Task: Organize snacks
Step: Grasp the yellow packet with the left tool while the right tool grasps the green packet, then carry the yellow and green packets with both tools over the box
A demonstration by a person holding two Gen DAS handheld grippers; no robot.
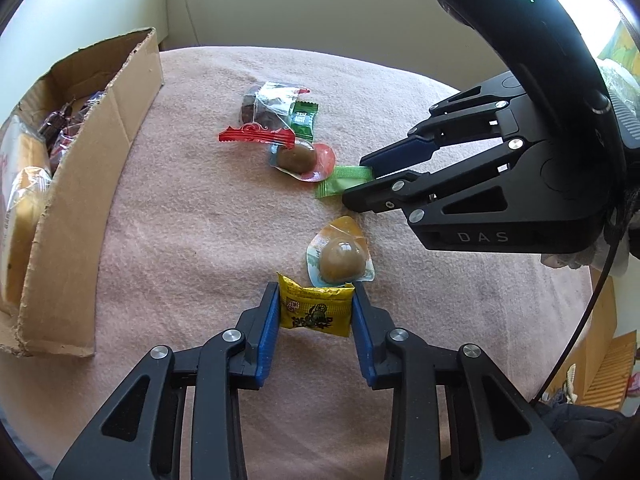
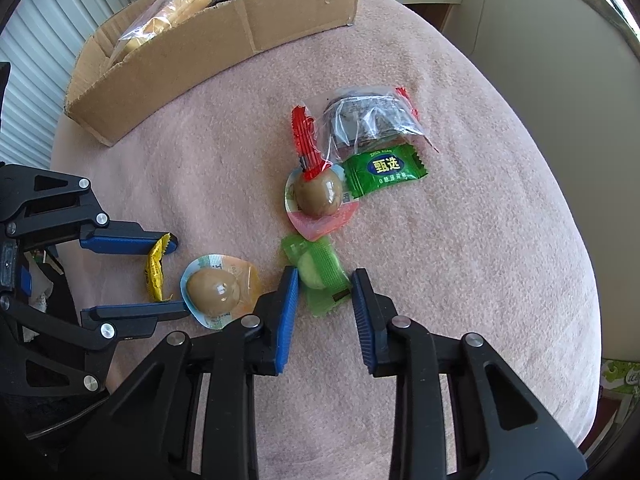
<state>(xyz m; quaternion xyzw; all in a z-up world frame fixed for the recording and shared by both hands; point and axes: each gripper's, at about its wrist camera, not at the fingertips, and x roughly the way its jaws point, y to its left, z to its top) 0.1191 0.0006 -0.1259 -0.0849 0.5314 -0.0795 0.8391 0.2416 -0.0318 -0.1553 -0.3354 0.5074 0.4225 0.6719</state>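
Pink fleecy cloth (image 1: pixel 192 216) covers the rounded surface, pale wall behind. Far left, cardboard box (image 1: pixel 92 184) with open flaps, some wrapped snacks already inside, incl. a clear-bagged pastry (image 2: pixel 168 16). Loose snacks mid-cloth: clear-wrapped dark cake (image 2: pixel 368 120), dark green candy (image 2: pixel 384 170), red-edged egg pack (image 2: pixel 320 200), orange-edged egg pack (image 1: pixel 342 254).

Left gripper (image 1: pixel 316 308): jaws narrowed round the yellow sachet (image 1: pixel 316 308), blue pads touching both its side edges, sachet upright between them with its bottom on the cloth. Orange egg pack lies just beyond the tips.

Right gripper (image 2: pixel 324 284): jaws narrow, straddling the light green packet (image 2: pixel 320 276); the wrapper reaches the pads on both sides, grip looks made but light, packet flat on the cloth.

Step, my read: double pick, both grasps just set, nothing lifted. Next: firm hold, lift straight up clear of neighbouring egg packs, carry left to the box, release inside. Risk: the thin green wrapper slipping out.
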